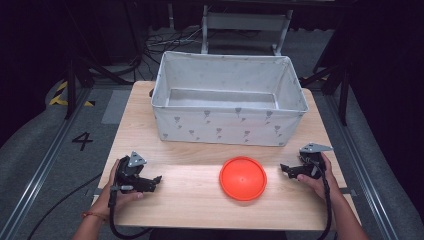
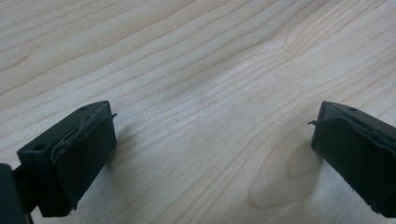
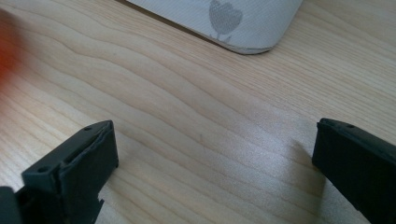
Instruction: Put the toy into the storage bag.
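Note:
An orange round disc (image 1: pixel 243 178) lies flat on the wooden table (image 1: pixel 200 200), near its front and a little right of centre. My left gripper (image 1: pixel 156 182) rests low at the front left, well left of the disc, open over bare wood (image 2: pixel 210 116) with nothing between its jaws. To the disc's right my right gripper (image 1: pixel 286 170) sits open too, its jaws pointing toward the disc. In the right gripper view the jaws frame bare table (image 3: pixel 210 135), and a blurred orange edge (image 3: pixel 5 51) shows at the far left.
A large pale fabric bin (image 1: pixel 229 120) with a small grey print stands open and empty across the back half of the table; its corner (image 3: pixel 243 23) appears in the right gripper view. Black frames and cables stand on the floor beyond the table.

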